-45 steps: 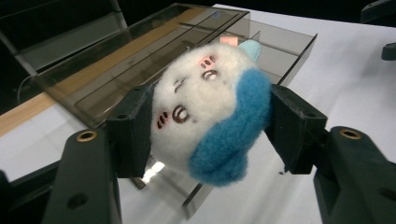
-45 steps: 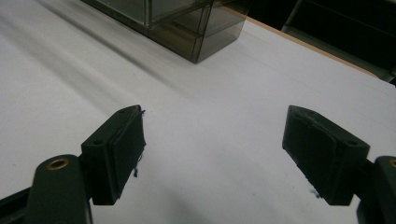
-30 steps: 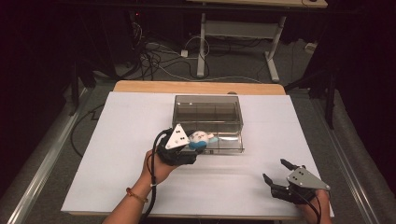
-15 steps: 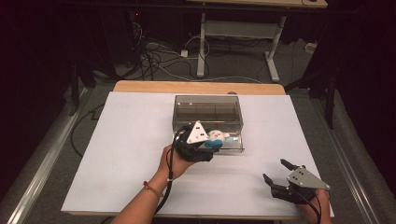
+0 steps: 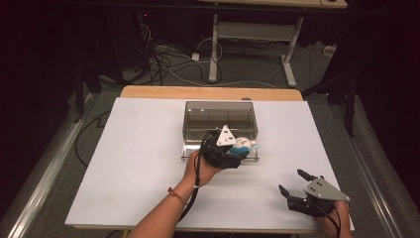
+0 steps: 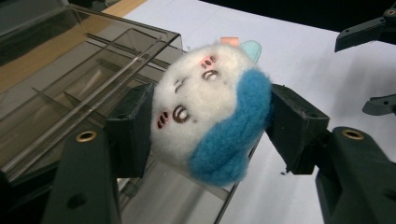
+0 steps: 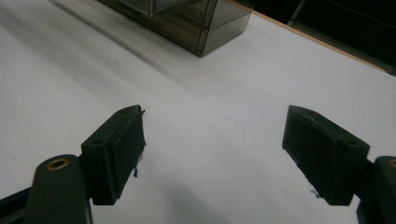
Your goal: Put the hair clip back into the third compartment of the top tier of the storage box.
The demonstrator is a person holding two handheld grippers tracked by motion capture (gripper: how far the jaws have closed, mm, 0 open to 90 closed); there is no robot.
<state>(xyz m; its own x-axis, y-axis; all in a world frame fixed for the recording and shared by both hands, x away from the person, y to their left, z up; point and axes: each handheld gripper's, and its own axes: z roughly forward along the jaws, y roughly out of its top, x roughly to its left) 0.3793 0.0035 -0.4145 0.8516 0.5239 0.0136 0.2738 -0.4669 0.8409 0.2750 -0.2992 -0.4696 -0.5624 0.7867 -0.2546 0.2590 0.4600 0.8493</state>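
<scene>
Left gripper [image 5: 242, 148] clamps a small plush toy [image 6: 210, 109], white with a blue patch and a stitched face; both black pads press into its sides in the left gripper view, the toy tilted sideways between them. High view puts the toy [image 5: 243, 146] at the near front edge of a clear smoked plastic box [image 5: 220, 116], over its front wall, held off the table surface. Box interior shows divider walls making several compartments [image 6: 79, 88]; which compartment the toy is over cannot be told. The box sits mid-table on a white table sheet [image 5: 138, 163], a strip of wooden tabletop [image 5: 208, 92] showing behind it. Right gripper [image 5: 297, 183] rests near the front right corner of the sheet, well apart from the box, jaws spread wide with nothing between them; right gripper view confirms bare white sheet between the two pads [image 7: 322, 154], with a corner of the box [image 7: 205, 28] farther off.
</scene>
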